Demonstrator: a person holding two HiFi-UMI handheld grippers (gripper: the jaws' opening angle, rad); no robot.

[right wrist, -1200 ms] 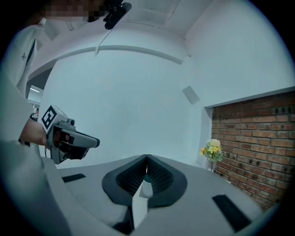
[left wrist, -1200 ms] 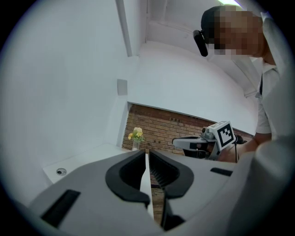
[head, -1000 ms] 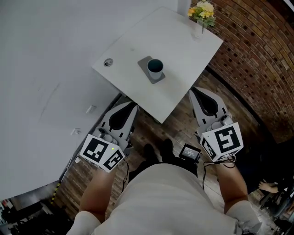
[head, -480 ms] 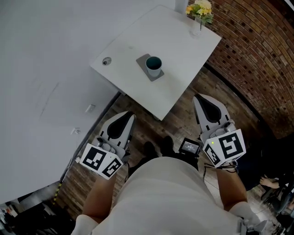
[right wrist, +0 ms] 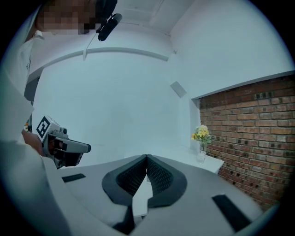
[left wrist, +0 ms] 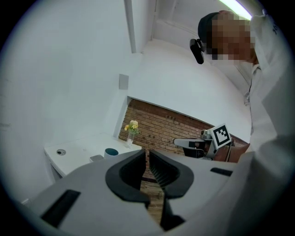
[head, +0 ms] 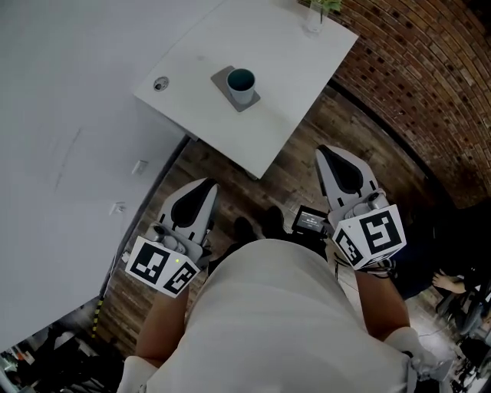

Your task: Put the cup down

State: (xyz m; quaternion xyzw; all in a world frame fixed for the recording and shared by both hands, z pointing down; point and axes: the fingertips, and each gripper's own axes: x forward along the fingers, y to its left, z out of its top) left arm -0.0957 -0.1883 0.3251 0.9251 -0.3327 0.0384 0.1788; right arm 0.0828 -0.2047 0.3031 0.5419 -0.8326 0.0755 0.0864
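Note:
A pale cup with a dark teal inside (head: 241,84) stands on a grey square coaster (head: 228,81) on the white table (head: 291,61); the left gripper view shows this cup (left wrist: 111,152) small and far off. Both grippers hang well short of the table, over the wooden floor, close to my body. My left gripper (head: 207,186) is shut with nothing in it, and so is my right gripper (head: 324,152). Each gripper view shows its jaws pressed together: left gripper (left wrist: 147,154), right gripper (right wrist: 147,160).
A vase of yellow flowers (head: 314,14) stands at the table's far corner, a small round fitting (head: 160,84) near its left edge. A brick wall (head: 430,84) runs along the right, a white wall (head: 61,115) on the left. A small black device (head: 311,221) is at my waist.
The table and cup have slid up and left in the head view, so I have drawn back from the table. Both grippers stay shut and close to my body.

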